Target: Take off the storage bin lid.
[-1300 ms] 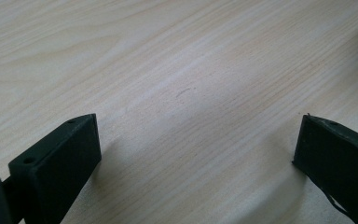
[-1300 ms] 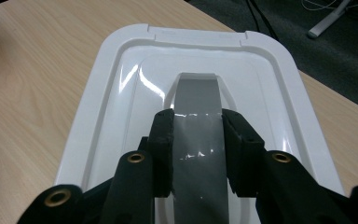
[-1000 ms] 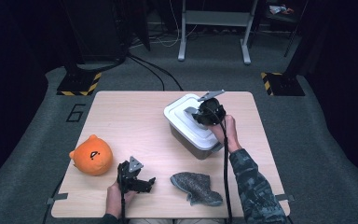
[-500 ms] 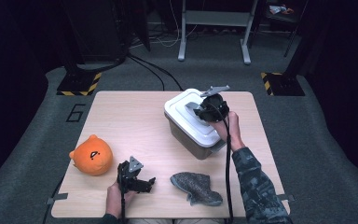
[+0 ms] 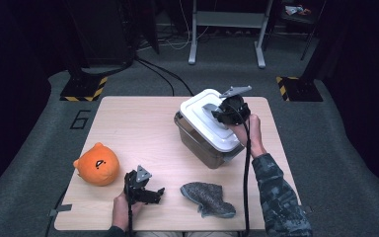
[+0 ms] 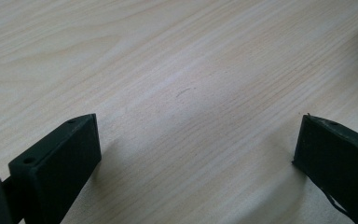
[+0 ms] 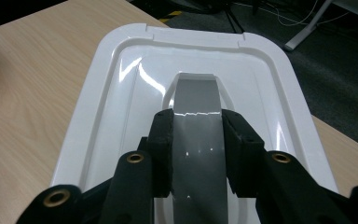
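Observation:
A clear plastic bin [image 5: 202,146] stands on the right half of the wooden table [image 5: 133,123], capped by a white lid [image 5: 196,110]. My right gripper [image 5: 223,114] is above the lid. In the right gripper view it [image 7: 196,117] is shut on the lid's grey strap handle [image 7: 196,93], one jaw on each side. The white lid [image 7: 121,84] spreads out beneath the jaws. My left gripper [image 5: 149,192] rests low near the table's front edge. In the left gripper view it [image 6: 196,140] is open, with bare wood between its jaws.
An orange round plush toy [image 5: 97,164] lies at the front left of the table. A crumpled grey cloth [image 5: 208,198] lies at the front, right of the left gripper. Cables and metal stand legs [image 5: 227,29] sit on the floor behind the table.
My right gripper has drifted slightly up and to the right while gripping the lid handle, and the lid has shifted with it. The left gripper has stayed still.

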### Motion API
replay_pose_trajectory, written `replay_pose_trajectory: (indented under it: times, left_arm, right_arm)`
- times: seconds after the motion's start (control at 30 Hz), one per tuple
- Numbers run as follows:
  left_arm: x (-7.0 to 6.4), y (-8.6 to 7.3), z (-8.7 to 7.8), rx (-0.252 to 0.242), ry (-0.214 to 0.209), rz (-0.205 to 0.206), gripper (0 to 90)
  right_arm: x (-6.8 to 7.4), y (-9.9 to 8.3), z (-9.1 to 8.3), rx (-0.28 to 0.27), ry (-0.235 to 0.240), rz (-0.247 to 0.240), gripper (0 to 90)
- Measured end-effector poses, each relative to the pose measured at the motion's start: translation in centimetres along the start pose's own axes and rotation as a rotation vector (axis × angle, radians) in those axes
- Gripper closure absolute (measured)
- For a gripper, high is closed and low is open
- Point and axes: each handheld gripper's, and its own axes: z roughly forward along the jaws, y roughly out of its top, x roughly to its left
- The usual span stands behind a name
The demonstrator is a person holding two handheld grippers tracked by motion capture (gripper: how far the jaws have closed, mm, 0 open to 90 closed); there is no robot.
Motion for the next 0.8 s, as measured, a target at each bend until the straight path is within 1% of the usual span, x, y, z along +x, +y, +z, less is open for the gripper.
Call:
replay_pose_trajectory:
  times: [0.03,0.1,0.17,0.2,0.23,0.27,0.3,0.4,0.43,0.47,0.5,0.53,0.57,0.6,0.7,0.73,0.77,0.8]
  left_arm:
    - [0.0,0.0,0.0,-0.005,0.0,-0.006,0.1]
    - [0.0,0.0,0.0,-0.003,0.003,0.002,0.1]
    - [0.0,0.0,0.0,-0.004,0.0,-0.003,0.1]
    - [0.0,0.0,0.0,-0.004,0.001,-0.005,0.1]
    - [-0.1,0.0,0.0,-0.005,0.0,-0.008,0.1]
    - [0.0,0.0,0.0,-0.004,0.002,0.0,0.1]
    - [0.0,0.0,0.0,-0.003,0.0,-0.001,0.1]
    - [0.0,0.0,0.0,-0.004,0.0,-0.001,0.1]
    - [0.0,0.0,0.0,0.0,0.0,0.0,0.1]
    - [0.0,0.0,0.0,-0.003,-0.002,-0.003,0.1]
    - [0.0,0.0,0.0,-0.004,0.002,-0.002,0.1]
    - [0.0,0.0,0.0,-0.003,0.002,0.001,0.1]
    - [0.0,0.0,0.0,-0.002,-0.001,-0.001,0.1]
    - [0.0,0.0,0.0,0.0,0.001,0.002,0.1]
    - [0.0,0.0,0.0,-0.004,0.002,0.001,0.1]
    - [0.0,0.0,0.0,-0.004,0.0,-0.005,0.1]
    - [0.0,0.0,0.0,-0.004,0.002,0.0,0.1]
    - [0.0,0.0,0.0,-0.003,-0.001,-0.005,0.1]
  right_arm:
    - [-0.2,0.0,-0.1,-0.002,-0.005,0.002,66.4]
    - [-0.5,-0.2,-0.4,-0.002,-0.01,0.018,66.4]
    - [-0.8,-0.3,-0.6,-0.003,-0.015,0.026,66.4]
    - [-1.1,-0.3,-0.8,-0.004,-0.02,0.016,66.4]
    - [-1.2,-0.3,-0.9,-0.002,-0.023,0.028,66.4]
    - [-1.4,-0.3,-1.1,-0.006,-0.026,0.032,66.4]
    - [-1.6,-0.4,-1.2,-0.007,-0.03,0.027,66.4]
    - [-2.2,-0.4,-1.7,-0.016,-0.042,0.04,66.4]
    - [-2.4,-0.5,-1.8,-0.018,-0.045,0.037,66.3]
    - [-2.5,-0.5,-2.0,-0.018,-0.05,0.048,66.4]
    - [-2.8,-0.6,-2.1,-0.019,-0.054,0.035,66.4]
    - [-2.9,-0.7,-2.3,-0.019,-0.057,0.053,66.4]
    - [-3.1,-0.7,-2.4,-0.022,-0.062,0.046,66.4]
    - [-3.2,-0.8,-2.5,-0.02,-0.066,0.063,66.3]
    - [-3.7,-1.0,-2.7,-0.024,-0.08,0.062,66.4]
    - [-3.8,-1.1,-2.9,-0.02,-0.082,0.072,66.3]
    - [-4.0,-1.2,-3.0,-0.024,-0.088,0.072,66.3]
    - [-4.1,-1.3,-3.1,-0.024,-0.094,0.085,66.4]
